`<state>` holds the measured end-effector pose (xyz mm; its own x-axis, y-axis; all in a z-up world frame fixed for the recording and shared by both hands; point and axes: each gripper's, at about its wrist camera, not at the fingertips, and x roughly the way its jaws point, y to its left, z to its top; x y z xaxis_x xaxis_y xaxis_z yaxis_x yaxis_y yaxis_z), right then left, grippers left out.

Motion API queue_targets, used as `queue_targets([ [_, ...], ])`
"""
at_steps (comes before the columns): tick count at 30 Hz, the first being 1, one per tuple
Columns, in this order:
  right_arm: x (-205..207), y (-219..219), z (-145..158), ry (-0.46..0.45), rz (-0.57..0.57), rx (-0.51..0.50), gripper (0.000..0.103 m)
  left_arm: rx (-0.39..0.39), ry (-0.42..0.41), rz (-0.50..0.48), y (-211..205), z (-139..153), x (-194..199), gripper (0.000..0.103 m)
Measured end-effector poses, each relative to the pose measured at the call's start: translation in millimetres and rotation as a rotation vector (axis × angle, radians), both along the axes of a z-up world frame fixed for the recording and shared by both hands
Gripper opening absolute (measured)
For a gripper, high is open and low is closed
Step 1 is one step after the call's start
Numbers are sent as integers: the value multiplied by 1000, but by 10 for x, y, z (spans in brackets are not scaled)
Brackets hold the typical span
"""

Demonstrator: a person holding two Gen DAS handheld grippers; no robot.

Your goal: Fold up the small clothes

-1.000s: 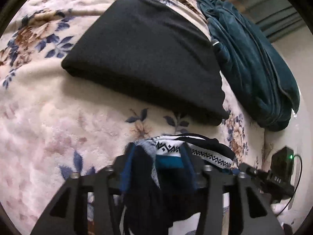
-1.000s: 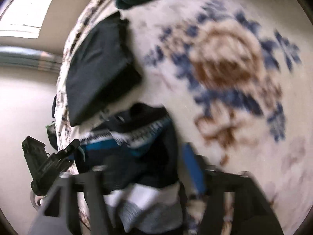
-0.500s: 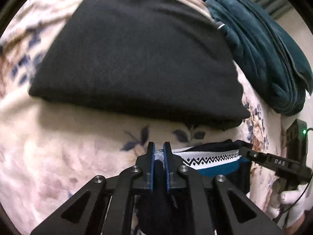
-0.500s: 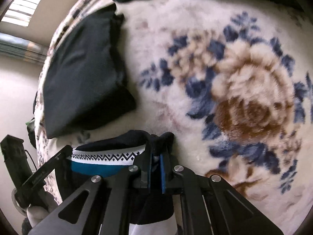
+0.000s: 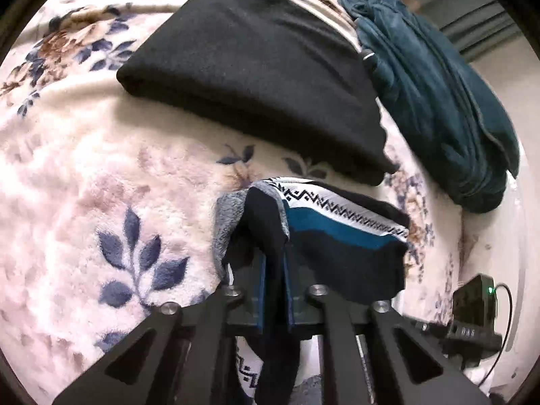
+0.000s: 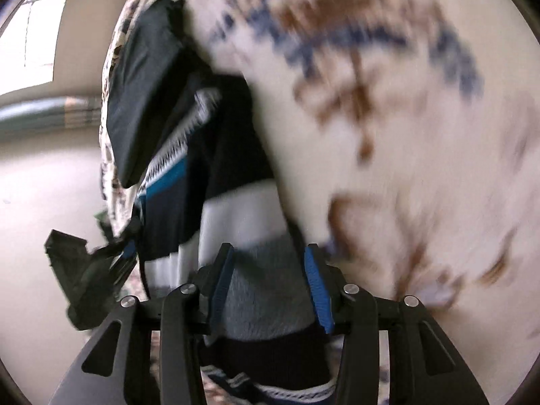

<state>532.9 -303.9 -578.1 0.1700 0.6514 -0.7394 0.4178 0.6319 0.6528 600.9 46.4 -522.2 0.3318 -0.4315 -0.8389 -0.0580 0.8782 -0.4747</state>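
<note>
Floral blanket (image 5: 101, 175) under everything.
Ahead I see a folded black cloth (image 5: 256, 67), a teal garment (image 5: 438, 101) just beside it.

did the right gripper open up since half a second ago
Yes. The right gripper was clamped on the patterned garment then; now its blue pads stand apart, with the fabric loose between them.

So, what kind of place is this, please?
Most likely a bedroom: the work surface looks like a bed covered by a plush floral blanket, with a folded black garment and a teal garment lying on it, and curtains behind.
</note>
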Motion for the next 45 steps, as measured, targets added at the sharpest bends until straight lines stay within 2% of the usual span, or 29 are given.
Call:
queue_targets([
  [1,-34,39,-25,-11,-8,19,13,2,-4,8,49,5,8,7],
  [4,-85,94,6,-35,-41,-77,6,43,2,9,68,-3,104,7],
  [6,-106,30,-20,-21,-94,-106,3,90,19,-2,97,-73,138,7],
  [9,-84,55,-23,-4,-99,-128,3,78,26,-7,151,-81,121,7],
  [12,-66,127,139,-49,-37,-136,4,1,23,51,281,41,36,12],
  [13,-63,156,188,-54,-26,-146,8,-28,23,73,322,74,6,17],
  [15,-59,210,239,-54,5,-151,23,-105,14,97,355,124,-47,23],
  [16,-56,245,228,-49,16,-133,37,-114,17,97,339,119,-64,23],
  [17,-60,274,198,-34,19,-121,43,-110,22,88,307,102,-74,23],
  [19,-91,281,115,-5,30,-87,43,-70,24,38,187,50,-67,23],
  [20,-107,338,60,9,39,-78,30,-25,14,25,149,43,-64,22],
  [21,-122,361,43,8,30,-86,14,27,2,8,112,30,-52,10],
  [22,-174,328,42,3,16,-103,6,82,8,1,98,-7,-22,6],
  [24,-198,259,17,20,-13,-177,3,114,37,19,178,-102,47,6],
  [27,-163,136,-3,53,-30,-245,3,84,53,34,264,-38,83,9],
  [29,-99,26,87,26,-65,-172,4,62,27,24,257,95,58,10],
  [30,-49,0,136,7,-72,-146,6,60,13,27,264,171,40,16],
  [31,16,-21,186,-10,-69,-141,16,50,-3,30,267,227,36,20],
  [32,132,-20,242,-34,-61,-144,27,37,-20,33,257,270,42,20],
  [35,450,55,275,-81,-35,-109,30,5,-53,28,165,351,198,20],
  [37,674,143,239,-80,22,-89,30,0,-46,-4,31,278,367,20],
  [39,897,268,180,-92,94,-91,30,44,-11,-49,-108,105,514,20],
  [42,1248,434,63,-84,135,-219,30,120,74,-71,-200,-268,740,20],
  [45,1443,511,-122,-44,156,-243,29,141,81,-38,-130,-312,867,21],
])
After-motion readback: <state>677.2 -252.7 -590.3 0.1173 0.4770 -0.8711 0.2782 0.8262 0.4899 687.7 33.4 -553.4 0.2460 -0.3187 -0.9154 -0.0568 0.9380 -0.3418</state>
